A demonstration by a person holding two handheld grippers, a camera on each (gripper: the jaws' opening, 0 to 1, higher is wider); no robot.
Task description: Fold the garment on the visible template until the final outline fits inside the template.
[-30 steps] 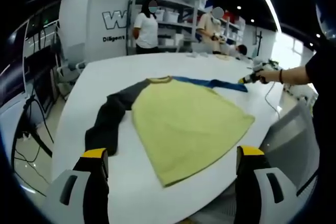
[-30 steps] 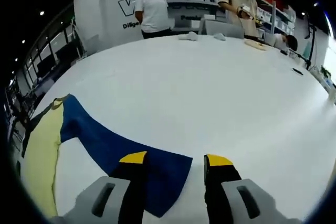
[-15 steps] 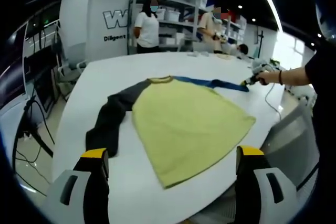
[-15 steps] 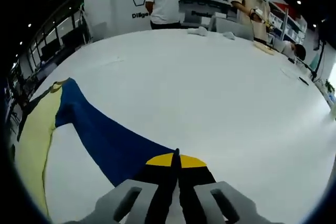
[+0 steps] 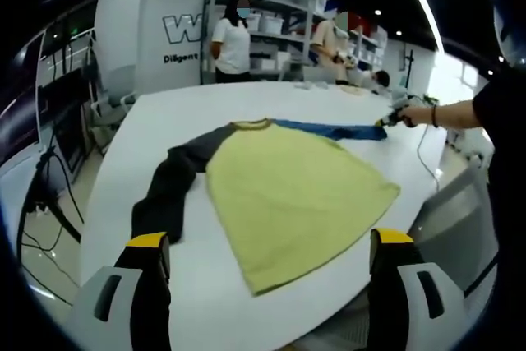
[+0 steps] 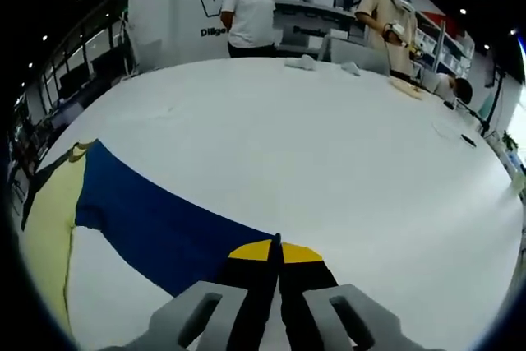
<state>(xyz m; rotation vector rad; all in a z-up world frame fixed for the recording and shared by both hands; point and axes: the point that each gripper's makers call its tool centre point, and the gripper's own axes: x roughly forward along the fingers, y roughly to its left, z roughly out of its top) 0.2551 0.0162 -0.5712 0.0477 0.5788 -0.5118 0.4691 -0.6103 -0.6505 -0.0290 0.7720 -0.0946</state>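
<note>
A shirt with a yellow body (image 5: 288,187), a dark grey sleeve (image 5: 168,191) and a blue sleeve (image 5: 329,130) lies flat on the white table (image 5: 164,121). My left gripper (image 5: 267,252) hangs open above the table's near edge, short of the shirt's hem. In the left gripper view my right gripper (image 5: 394,118) is at the blue sleeve's far end, held by a person's hand. In the right gripper view the right gripper (image 6: 275,254) is shut on the cuff of the blue sleeve (image 6: 148,219), which stretches away to the yellow body (image 6: 45,219).
Two people (image 5: 232,39) stand at shelves (image 5: 279,30) beyond the table. Small items (image 6: 306,61) lie at the table's far edge, and a dark pen-like thing (image 6: 468,141) lies to the right. Cables and a chair (image 5: 103,108) stand left of the table.
My right gripper closed on the blue sleeve's cuff and has drawn it outward, straightening the sleeve. My left gripper has stayed still.
</note>
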